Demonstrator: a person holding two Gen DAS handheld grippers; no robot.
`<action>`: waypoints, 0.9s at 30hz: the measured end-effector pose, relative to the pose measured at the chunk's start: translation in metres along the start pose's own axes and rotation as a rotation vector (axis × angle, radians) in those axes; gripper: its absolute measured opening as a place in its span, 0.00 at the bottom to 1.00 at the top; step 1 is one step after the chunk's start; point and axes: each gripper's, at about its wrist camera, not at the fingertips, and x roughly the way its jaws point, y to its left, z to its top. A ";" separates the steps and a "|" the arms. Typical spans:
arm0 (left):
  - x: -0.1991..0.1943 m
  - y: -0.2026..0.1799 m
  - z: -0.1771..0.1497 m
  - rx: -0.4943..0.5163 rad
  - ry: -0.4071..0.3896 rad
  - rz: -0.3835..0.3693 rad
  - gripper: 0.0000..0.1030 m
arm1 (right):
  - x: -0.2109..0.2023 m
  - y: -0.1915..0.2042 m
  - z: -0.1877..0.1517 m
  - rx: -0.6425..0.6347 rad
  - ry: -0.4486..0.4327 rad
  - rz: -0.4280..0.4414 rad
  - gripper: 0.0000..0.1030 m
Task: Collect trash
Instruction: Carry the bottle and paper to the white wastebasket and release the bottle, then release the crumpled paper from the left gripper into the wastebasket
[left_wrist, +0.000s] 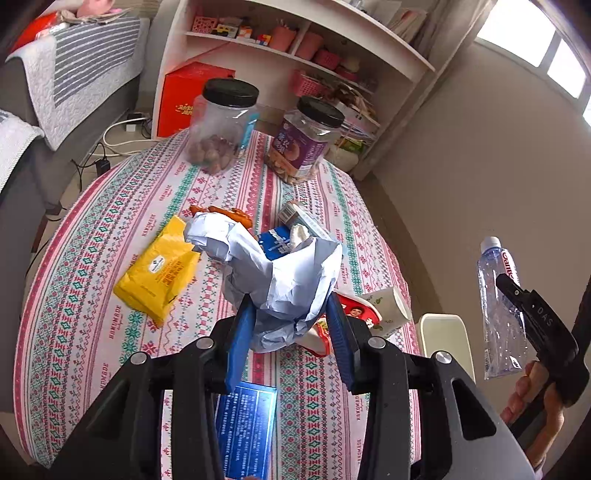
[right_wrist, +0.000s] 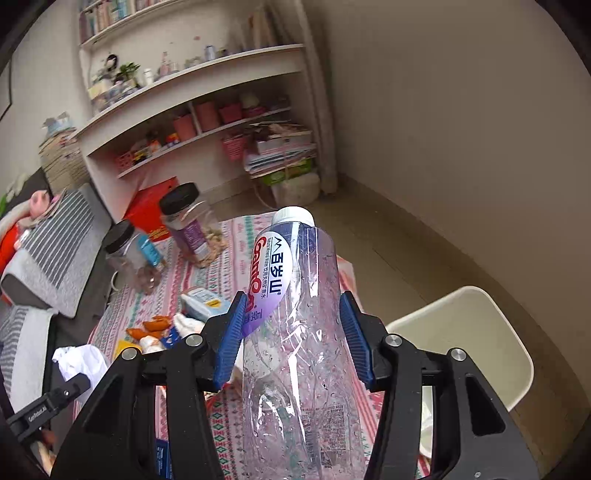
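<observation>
The left tool (left_wrist: 291, 321) is clenched on a crumpled wad of pale blue-white paper (left_wrist: 273, 273), its blue ribbed pads pressed against the wad's lower part, and it carries the wad above the middle of the round bench (left_wrist: 92, 236) with the red, green and white patterned cloth. The right tool (right_wrist: 291, 332) grasps an empty clear plastic water bottle (right_wrist: 303, 332) with a white cap and a purple-and-red label; the bottle points away from the camera, cap foremost, its body squeezed between the blue pads. In the left wrist view this bottle hangs in the air off the bench's right edge, above a cream plastic bin (left_wrist: 447, 339) standing on the floor just beside the bench.

On the bench lie a flat yellow foil packet (left_wrist: 159, 273) toward the left edge, orange peel pieces (left_wrist: 229, 213) and a small blue-and-white carton (left_wrist: 275, 242) near the middle, a white paper cup (left_wrist: 388, 306) on its side at the right edge, and a red-rimmed wrapper (left_wrist: 354, 310) touching it. Two clear plastic jars with black lids (left_wrist: 225, 125) stand at the far edge. A dark blue printed box (left_wrist: 247, 428) lies at the near edge.
</observation>
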 end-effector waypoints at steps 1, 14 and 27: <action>0.003 -0.006 -0.001 0.010 0.003 -0.005 0.38 | 0.001 -0.012 0.001 0.029 0.008 -0.028 0.47; 0.045 -0.111 -0.028 0.153 0.095 -0.159 0.38 | -0.028 -0.139 0.005 0.295 -0.060 -0.281 0.89; 0.105 -0.264 -0.065 0.299 0.225 -0.294 0.41 | -0.058 -0.214 0.003 0.465 -0.121 -0.318 0.92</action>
